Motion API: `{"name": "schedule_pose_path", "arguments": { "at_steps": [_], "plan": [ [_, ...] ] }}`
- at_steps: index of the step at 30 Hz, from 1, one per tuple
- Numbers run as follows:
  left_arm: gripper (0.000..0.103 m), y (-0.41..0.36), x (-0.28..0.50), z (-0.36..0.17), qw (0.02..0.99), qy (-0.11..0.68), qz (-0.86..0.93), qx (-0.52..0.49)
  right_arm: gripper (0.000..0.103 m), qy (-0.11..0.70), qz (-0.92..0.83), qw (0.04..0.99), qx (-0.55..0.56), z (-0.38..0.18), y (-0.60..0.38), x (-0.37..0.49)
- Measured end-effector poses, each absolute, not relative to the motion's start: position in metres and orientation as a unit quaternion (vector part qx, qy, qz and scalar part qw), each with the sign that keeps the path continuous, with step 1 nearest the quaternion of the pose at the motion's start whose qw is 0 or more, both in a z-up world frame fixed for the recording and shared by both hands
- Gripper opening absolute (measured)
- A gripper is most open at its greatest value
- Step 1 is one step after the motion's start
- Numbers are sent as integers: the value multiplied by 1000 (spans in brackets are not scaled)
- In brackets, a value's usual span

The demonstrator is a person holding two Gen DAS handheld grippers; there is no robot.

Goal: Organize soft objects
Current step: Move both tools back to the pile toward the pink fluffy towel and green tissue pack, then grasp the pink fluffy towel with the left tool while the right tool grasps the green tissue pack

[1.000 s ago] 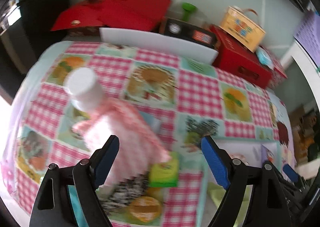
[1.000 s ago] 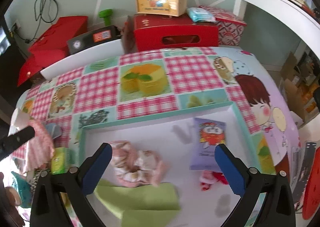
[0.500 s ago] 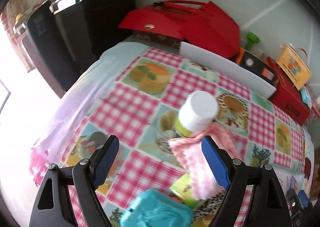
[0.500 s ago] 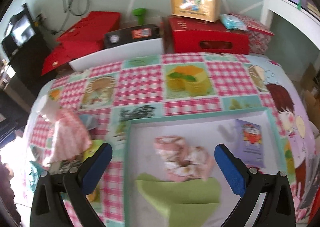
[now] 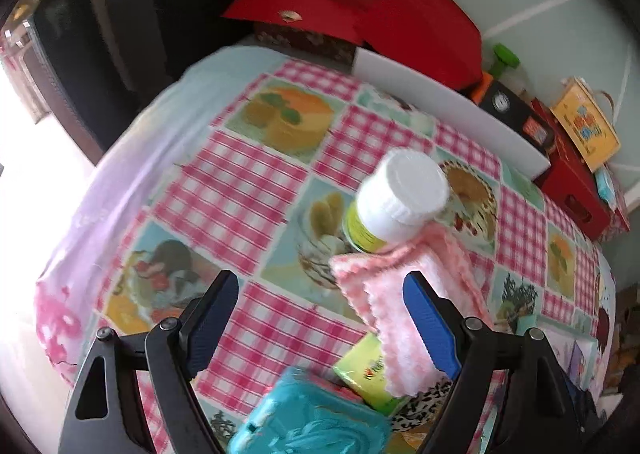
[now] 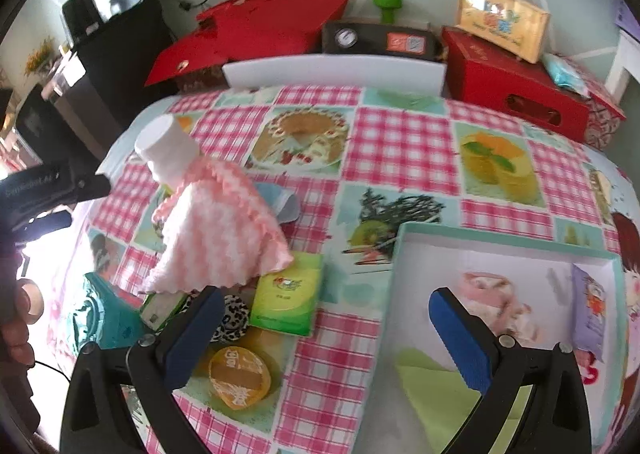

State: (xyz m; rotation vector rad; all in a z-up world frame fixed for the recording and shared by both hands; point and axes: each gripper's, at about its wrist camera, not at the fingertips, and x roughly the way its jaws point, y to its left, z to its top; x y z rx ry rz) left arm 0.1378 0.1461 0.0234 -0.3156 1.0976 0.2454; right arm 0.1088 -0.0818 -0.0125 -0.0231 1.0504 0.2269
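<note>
Gaping empty, both the left gripper point(image 5: 316, 320) and right gripper point(image 6: 320, 328) hover; label writing is too blurred to read.

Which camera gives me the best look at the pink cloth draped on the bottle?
The right wrist view: the pink cloth shows whole, hanging off the bottle. In the left wrist view a blue finger partly covers it.

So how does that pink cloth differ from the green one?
The pink cloth is checked with frilly edges; the green cloth is plain. The pink cloth hangs draped over a white-capped bottle outside the tray; the green cloth lies flat inside it. Neither is held.
</note>
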Motion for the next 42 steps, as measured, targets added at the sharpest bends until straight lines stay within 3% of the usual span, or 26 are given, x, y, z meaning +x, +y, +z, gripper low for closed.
{"name": "schedule_pose_path", "arguments": {
  "at_steps": [16,22,38,42],
  "plan": [
    [85,105,159,-4,815,562,52,-135,100,520,137,841,-53,-47,-55,114],
    [85,104,162,-7,812,566,51,-134,90,523,123,842,-57,-53,-53,121],
    [85,96,167,-14,805,577,40,-133,82,538,119,833,-56,-69,-49,130],
    [85,95,166,-14,804,579,37,-130,71,534,130,834,-42,-66,-51,131]
  ]
}}
